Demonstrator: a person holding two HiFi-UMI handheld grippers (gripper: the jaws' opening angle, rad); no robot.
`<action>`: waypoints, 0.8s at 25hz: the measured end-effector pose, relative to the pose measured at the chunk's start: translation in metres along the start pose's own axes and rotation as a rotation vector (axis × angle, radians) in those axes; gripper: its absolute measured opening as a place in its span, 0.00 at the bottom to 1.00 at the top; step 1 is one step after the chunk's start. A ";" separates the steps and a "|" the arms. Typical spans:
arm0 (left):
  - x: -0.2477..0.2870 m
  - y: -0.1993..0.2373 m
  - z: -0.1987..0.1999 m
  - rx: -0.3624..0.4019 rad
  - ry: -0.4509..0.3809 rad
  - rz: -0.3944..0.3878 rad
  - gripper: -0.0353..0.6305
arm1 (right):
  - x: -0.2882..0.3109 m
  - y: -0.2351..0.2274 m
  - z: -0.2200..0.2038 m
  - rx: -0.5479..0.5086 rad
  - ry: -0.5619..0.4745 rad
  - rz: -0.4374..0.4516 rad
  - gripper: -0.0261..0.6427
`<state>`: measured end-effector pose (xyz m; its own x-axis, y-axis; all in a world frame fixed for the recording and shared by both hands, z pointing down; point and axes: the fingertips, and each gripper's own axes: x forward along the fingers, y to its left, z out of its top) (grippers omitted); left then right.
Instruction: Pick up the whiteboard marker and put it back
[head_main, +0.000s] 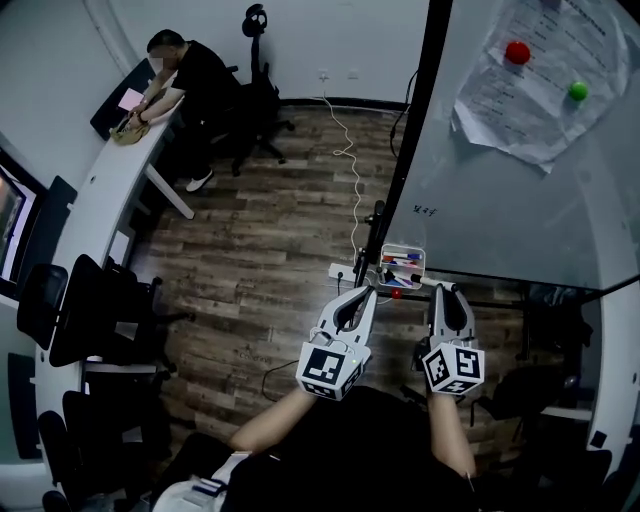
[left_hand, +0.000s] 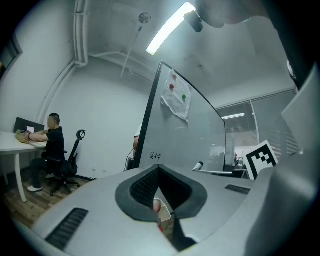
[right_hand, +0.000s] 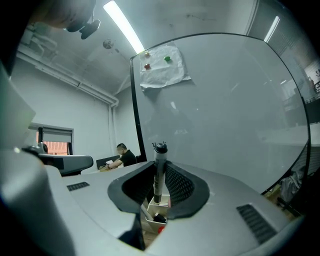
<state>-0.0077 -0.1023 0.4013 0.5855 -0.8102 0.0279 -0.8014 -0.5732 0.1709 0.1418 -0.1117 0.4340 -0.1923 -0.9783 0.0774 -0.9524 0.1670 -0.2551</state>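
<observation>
The right gripper (head_main: 447, 296) is clamped on the marker (right_hand: 159, 172). Its jaws grip the barrel low down, so the marker stands upright with its dark end poking above the tips. Held that way, it can go straight down into the box (right_hand: 148, 206), which sits just below and beyond the jaws and holds other markers. The box hangs by the lower left corner of the board (head_main: 500, 210), which is why both grippers point level at the board and not down.

The left gripper (head_main: 366, 296) has its jaws together with nothing in them. It hovers just left of the right one, facing the same box. It seems only to be keeping clear, since this job needs one hand.

The picking up looks done and the putting back is left. The box is narrow and crowded, so the marker should be lined up over a free spot before the grip opens. Otherwise it may catch on the rim or a neighbour and tip out.

High on the board, magnets pin a paper (head_main: 530, 85). A person (head_main: 190, 75) sits at a desk far left.
</observation>
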 end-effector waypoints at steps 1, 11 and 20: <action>-0.001 -0.001 -0.001 0.001 0.000 -0.001 0.06 | -0.004 0.002 0.002 -0.002 -0.005 0.002 0.15; 0.000 -0.011 -0.002 0.009 -0.006 -0.026 0.06 | -0.022 0.009 0.009 -0.015 -0.027 0.014 0.15; 0.001 -0.010 -0.002 0.009 -0.007 -0.024 0.06 | -0.020 0.006 0.009 -0.008 -0.029 0.009 0.15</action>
<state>0.0009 -0.0976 0.4014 0.6041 -0.7967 0.0173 -0.7879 -0.5939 0.1630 0.1417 -0.0924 0.4224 -0.1938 -0.9799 0.0475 -0.9525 0.1763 -0.2482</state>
